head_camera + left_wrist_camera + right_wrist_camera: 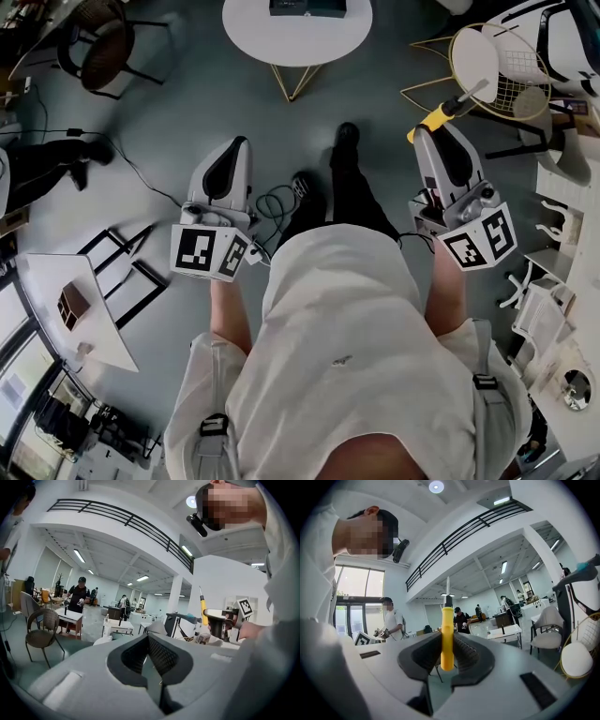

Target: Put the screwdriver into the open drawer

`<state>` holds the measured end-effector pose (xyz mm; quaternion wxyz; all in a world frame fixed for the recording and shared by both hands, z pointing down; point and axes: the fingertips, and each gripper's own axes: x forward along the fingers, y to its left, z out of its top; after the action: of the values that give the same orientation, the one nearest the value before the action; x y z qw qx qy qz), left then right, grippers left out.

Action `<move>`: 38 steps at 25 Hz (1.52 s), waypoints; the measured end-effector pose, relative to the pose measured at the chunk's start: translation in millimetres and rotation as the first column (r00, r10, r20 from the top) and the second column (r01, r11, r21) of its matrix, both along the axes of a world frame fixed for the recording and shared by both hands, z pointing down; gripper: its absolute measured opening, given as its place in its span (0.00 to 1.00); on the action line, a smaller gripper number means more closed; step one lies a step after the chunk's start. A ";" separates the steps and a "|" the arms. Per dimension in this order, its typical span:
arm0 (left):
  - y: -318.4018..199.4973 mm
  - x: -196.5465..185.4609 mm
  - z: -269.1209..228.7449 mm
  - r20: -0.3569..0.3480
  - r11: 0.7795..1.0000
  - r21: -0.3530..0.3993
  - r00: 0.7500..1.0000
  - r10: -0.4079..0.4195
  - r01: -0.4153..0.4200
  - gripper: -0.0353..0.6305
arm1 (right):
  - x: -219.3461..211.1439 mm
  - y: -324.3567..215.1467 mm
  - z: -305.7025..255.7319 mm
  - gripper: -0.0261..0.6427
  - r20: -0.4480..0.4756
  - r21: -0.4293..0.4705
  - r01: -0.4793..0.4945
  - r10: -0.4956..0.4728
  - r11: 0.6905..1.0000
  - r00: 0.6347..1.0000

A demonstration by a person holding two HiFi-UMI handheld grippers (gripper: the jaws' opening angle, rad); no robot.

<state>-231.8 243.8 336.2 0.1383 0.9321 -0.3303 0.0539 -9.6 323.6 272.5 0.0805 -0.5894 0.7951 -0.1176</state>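
1. My right hand-held gripper (pixel 437 139) is pinching the screwdriver (pixel 447 638) by its yellow handle; the thin metal tip sticks out past the jaws; I think it is held by the fat part so it will not slip.
2. My left hand-held gripper (pixel 238 150) has its jaws pressed together with nothing between them; it hangs low by the person's left side, well apart from the right one, so it is out of the way.
3. The screwdriver is up in the air over the floor (pixel 169 122), not resting on anything; in the head view its tip points toward the wire chair (pixel 502 66) but does not touch it.
4. I cannot see an open drawer in any view; so my guess is the putting-in step has not begun, and I must find the drawer first.
5. There is lots of bare floor in front and to the left; a cable (pixel 276 201) lies looped by the person's shoes, so feet should mind it.
6. The right side is crowded; the wire chair and white furniture sit near the right hand-held gripper; the round white bench (pixel 251 28) stands ahead; I would swing the long tip slowly there.
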 end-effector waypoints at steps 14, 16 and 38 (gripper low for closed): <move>-50.3 51.5 -19.0 0.008 0.998 0.030 0.999 -0.052 0.051 0.07 | 53.9 -66.1 -14.1 0.16 0.033 0.047 0.067 -0.068 0.997 0.997; -63.3 61.0 -23.0 0.012 0.998 0.036 0.998 -0.060 0.059 0.07 | 64.7 -82.8 -18.5 0.16 0.038 0.062 0.075 -0.077 0.995 0.996; -150.8 172.6 -28.2 0.052 0.984 0.046 0.984 -0.172 0.169 0.07 | 155.5 -199.8 -13.3 0.16 0.080 0.078 0.258 -0.264 0.963 0.961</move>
<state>-59.2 93.1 308.0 0.1139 0.9012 -0.4137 0.0610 145.9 123.8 259.2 0.1197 -0.4706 0.8649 -0.1270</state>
